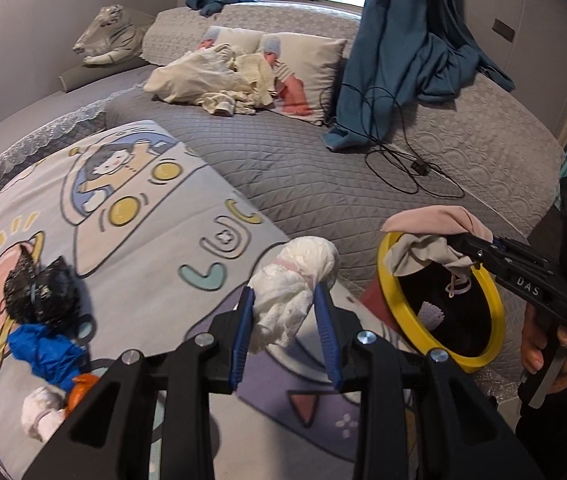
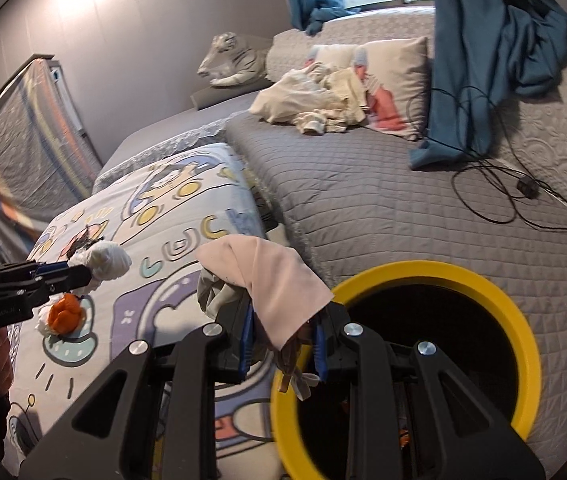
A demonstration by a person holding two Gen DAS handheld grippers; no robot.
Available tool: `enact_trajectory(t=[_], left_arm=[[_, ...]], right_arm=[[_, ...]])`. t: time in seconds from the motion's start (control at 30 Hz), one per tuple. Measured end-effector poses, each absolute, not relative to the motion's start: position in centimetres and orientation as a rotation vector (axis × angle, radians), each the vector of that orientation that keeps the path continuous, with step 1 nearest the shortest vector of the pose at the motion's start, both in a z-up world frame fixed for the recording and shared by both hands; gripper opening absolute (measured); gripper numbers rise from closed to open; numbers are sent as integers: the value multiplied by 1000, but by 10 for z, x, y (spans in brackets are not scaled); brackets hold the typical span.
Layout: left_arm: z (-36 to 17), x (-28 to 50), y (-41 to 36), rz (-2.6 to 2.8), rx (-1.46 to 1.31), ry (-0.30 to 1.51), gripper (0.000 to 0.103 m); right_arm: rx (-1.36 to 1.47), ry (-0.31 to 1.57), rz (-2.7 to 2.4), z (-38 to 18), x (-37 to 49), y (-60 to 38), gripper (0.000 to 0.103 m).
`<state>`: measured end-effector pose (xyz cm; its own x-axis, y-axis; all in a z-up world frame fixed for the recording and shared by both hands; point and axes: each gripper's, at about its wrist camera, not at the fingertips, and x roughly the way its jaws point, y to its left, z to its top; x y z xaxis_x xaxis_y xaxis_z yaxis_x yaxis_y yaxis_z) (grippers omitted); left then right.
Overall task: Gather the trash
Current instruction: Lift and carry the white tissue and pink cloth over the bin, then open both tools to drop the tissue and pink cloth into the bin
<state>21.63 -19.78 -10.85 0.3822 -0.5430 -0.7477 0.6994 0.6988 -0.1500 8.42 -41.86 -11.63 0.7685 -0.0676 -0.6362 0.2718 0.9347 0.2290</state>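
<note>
My left gripper (image 1: 285, 292) is shut on a crumpled white tissue wad (image 1: 297, 280), held above the cartoon-print blanket (image 1: 143, 248); the same wad (image 2: 105, 261) shows at the left of the right wrist view. My right gripper (image 2: 283, 322) is shut on a pale pink face mask (image 2: 271, 276), which hangs over the left rim of the yellow-rimmed bin (image 2: 519, 308). In the left wrist view that mask (image 1: 431, 236) drapes over the bin's (image 1: 495, 300) far rim. On the blanket lie a black crumpled piece (image 1: 41, 288), a blue one (image 1: 49, 354), an orange one (image 1: 81, 386) and a white one (image 1: 37, 416).
The bin stands on the grey quilted bed (image 1: 283, 160). A black cable with an adapter (image 1: 419, 168) lies on the bed to the right, beside a hanging blue curtain (image 1: 403, 60). Pillows with cream clothes (image 1: 219, 76) and a plush white tiger (image 1: 107, 36) are at the back.
</note>
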Motion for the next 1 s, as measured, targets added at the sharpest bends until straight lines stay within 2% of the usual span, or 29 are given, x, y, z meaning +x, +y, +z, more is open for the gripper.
enact_trajectory(t=[1.0], left_arm=[[-123, 161, -327, -1020, 328, 874, 29]], right_arm=[[415, 685, -454, -148, 23, -507, 23]])
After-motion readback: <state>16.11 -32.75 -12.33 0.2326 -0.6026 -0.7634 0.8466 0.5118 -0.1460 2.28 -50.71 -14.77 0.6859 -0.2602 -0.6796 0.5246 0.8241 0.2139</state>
